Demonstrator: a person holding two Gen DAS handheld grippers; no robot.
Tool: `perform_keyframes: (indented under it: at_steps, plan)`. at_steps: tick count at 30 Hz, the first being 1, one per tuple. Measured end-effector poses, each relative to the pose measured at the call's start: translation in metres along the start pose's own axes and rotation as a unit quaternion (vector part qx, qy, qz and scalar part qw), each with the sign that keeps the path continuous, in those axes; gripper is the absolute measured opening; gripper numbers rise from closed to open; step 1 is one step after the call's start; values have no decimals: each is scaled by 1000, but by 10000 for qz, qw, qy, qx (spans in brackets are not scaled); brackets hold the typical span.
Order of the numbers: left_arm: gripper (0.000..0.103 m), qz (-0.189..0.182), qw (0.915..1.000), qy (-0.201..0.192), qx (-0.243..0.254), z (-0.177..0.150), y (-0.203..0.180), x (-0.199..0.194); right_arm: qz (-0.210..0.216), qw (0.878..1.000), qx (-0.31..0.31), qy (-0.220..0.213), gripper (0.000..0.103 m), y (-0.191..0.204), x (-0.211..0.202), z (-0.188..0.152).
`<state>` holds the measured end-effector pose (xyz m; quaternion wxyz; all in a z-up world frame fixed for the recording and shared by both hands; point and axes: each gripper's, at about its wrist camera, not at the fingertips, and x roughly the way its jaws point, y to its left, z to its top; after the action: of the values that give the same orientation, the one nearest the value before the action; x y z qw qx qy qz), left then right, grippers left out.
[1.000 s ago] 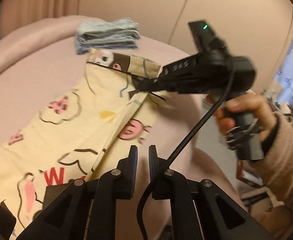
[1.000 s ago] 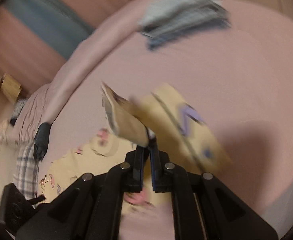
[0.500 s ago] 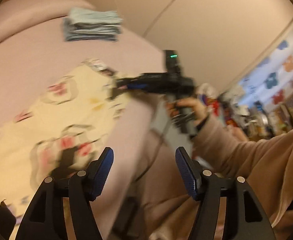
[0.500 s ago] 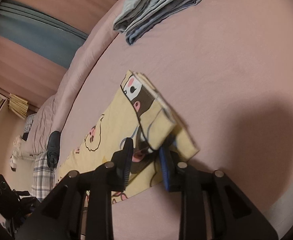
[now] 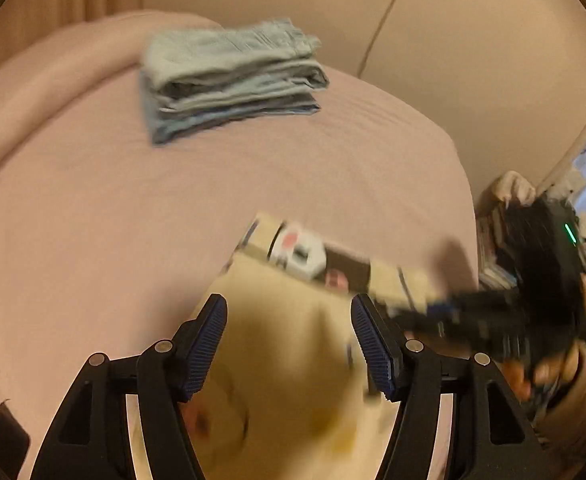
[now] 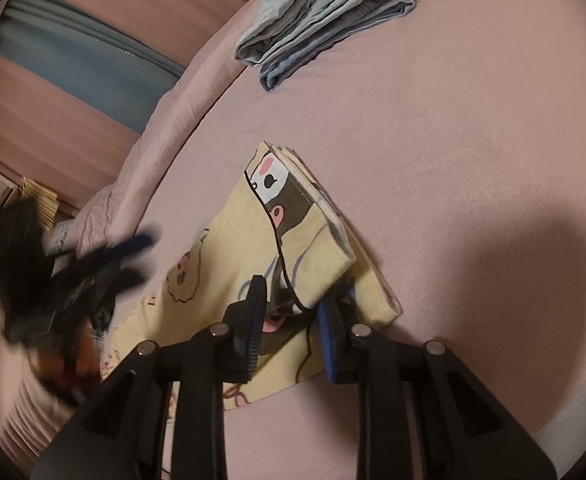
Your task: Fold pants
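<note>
On the pink bed (image 6: 473,128), beyond a stack of folded clothes (image 6: 325,12), the yellow pants (image 6: 253,240) lie folded lengthwise. Left gripper (image 5: 289,344) hovers open and empty; right gripper (image 6: 291,316), jaws just narrowing, straddles the doubled end unpinched. Crosswise folds probably remain.

Pants (image 5: 293,344): left wrist view motion-smeared, print unreadable; lower part cut off by the bottom edge and hidden behind the left gripper (image 5: 289,344). In the right wrist view, the near end is hidden behind the right gripper (image 6: 293,320); whether its pads touch the cloth cannot be told.

Left gripper in the right wrist view: a dark blur at the left; jaw state unreadable there. The hand under it is an orange-brown smear.

Right gripper (image 5: 433,312) in the left wrist view: blurred; fingertips indistinct against the pants' corner.

Clutter (image 5: 505,240) at the right edge: too blurred to identify.
</note>
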<state>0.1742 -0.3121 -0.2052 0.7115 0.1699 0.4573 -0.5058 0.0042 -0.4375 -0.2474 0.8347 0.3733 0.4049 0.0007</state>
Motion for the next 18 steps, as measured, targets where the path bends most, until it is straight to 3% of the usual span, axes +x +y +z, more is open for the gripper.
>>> perform_keyframes:
  at_steps: [2, 6, 8, 11, 12, 16, 18]
  plan:
    - [64, -46, 9998, 167, 96, 18, 4, 24, -151, 9997, -195, -45, 9, 1, 0, -3]
    - [64, -179, 9986, 471, 161, 29, 10, 49, -125, 9994, -313, -95, 7, -2, -3, -6]
    - [61, -263, 9986, 434, 136, 31, 14, 51, -82, 9994, -328, -87, 7, -4, -5, -6]
    - [35, -230, 9991, 346, 44, 31, 22, 46, -109, 9990, -439, -73, 7, -2, -6, -7]
    - [31, -244, 9990, 365, 25, 29, 25, 43, -123, 9987, -481, -72, 7, -2, -6, -8]
    - [30, -200, 9993, 291, 85, 30, 28, 36, -103, 9986, -510, -88, 8, -1, -10, -9]
    - [34, -281, 9990, 335, 43, 33, 30, 37, -60, 9985, -525, -112, 9, 0, -13, -10]
